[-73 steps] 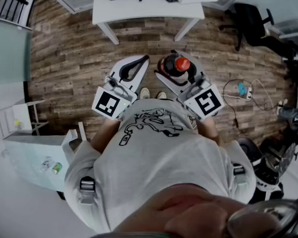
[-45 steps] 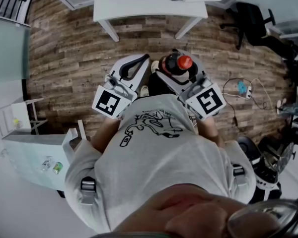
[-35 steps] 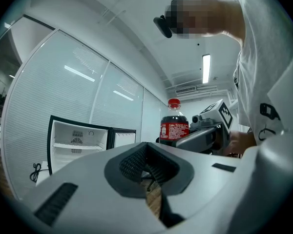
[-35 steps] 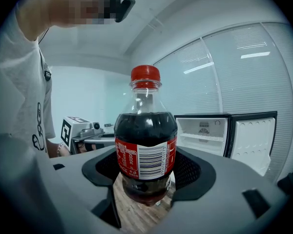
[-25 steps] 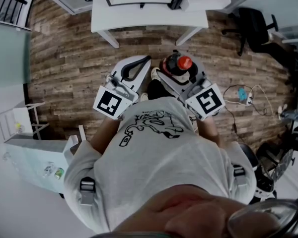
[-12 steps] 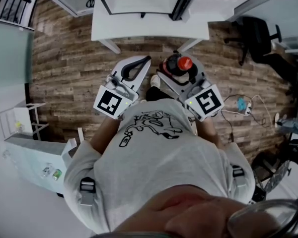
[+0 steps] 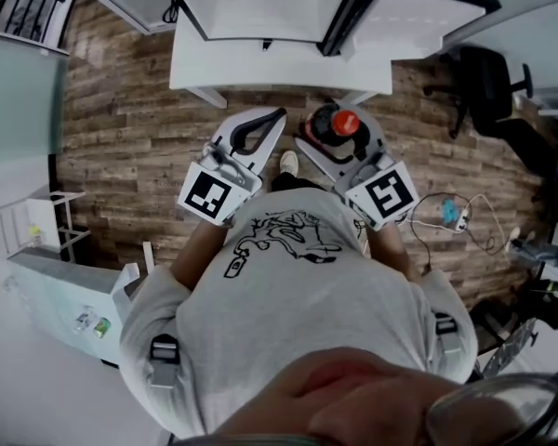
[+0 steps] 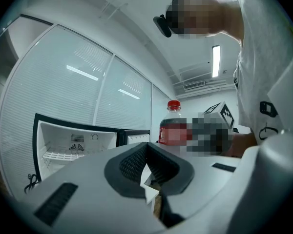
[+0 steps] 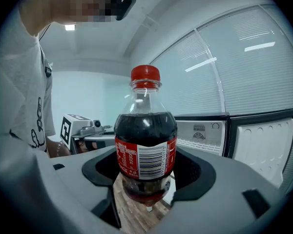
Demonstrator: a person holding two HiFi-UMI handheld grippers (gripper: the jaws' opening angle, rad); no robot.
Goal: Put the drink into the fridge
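The right claw (image 9: 146, 201) pinches the upright cola bottle (image 9: 145, 135); the left claw (image 8: 149, 182), beside it, is pressed together, empty. Ahead of both, the white fridge (image 9: 205, 133) stands open.

Your left tool (image 7: 272, 119) reaches out ahead of your chest with its two jaws drawn together at the tips and nothing between them, its marker cube (image 7: 211, 196) facing up at you. Your right tool (image 7: 340, 128) sits just beside it, jaws spread wide and clamped on the sides of the bottle (image 9: 146, 140), which stands upright between the dark pads. Your left forearm (image 7: 197, 242) and right forearm (image 7: 389, 237) come forward close to your body, and the two tools angle in toward each other at the tips.
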